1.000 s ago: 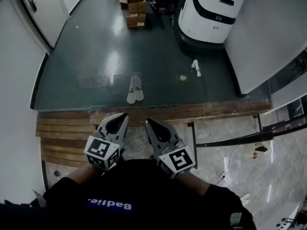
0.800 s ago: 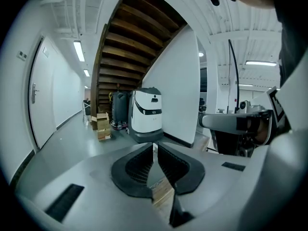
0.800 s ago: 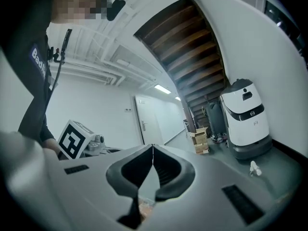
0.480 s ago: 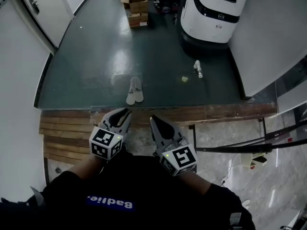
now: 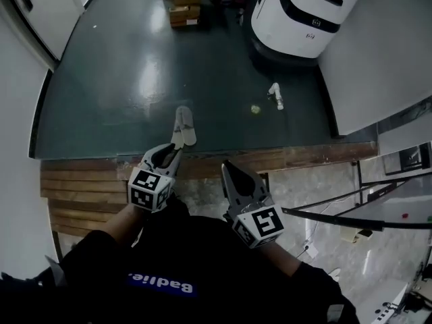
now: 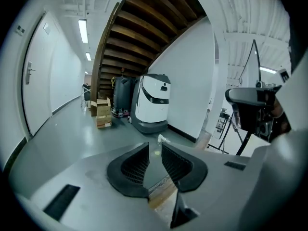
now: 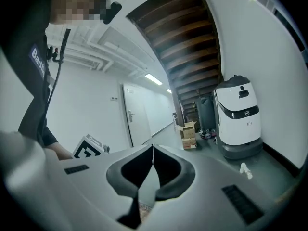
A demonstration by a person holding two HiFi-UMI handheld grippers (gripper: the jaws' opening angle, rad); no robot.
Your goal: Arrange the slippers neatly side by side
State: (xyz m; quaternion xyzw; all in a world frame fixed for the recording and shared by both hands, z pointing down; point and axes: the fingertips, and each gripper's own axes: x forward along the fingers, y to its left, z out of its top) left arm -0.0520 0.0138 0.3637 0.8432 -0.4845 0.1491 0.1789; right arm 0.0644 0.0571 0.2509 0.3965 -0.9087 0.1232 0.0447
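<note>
The pair of pale grey flat slippers (image 5: 183,127) lies on the dark green shiny floor (image 5: 108,79), close to the edge of the brown wooden plank step (image 5: 81,187). The 2 slippers lie right next to each other & seem to touch. One sits a bit more to the left, its end closer to the step.

The left gripper (image 5: 169,152) is held just on the near side of the slippers, tip pointing at them. Its 2 fingers are apart w/ a small gap (image 6: 155,148). Nothing is btw. them, only floor & a bit of wood show through.

The right gripper (image 5: 228,167) is over the step, a bit to the right of the left one & further from the slippers. Its finger tips are pressed together (image 7: 152,147) w/ nothing held.

Further right on the floor lies a small white bottle-shaped thing (image 5: 275,94), w/ a tiny yellow bit (image 5: 256,109) near it. Behind those stands a big white round machine w/ a black band (image 5: 304,9). Brown cardboard boxes (image 5: 179,5) are stacked at the far end of the floor, left of the machine. A white door (image 5: 30,9) is on the left wall.
</note>
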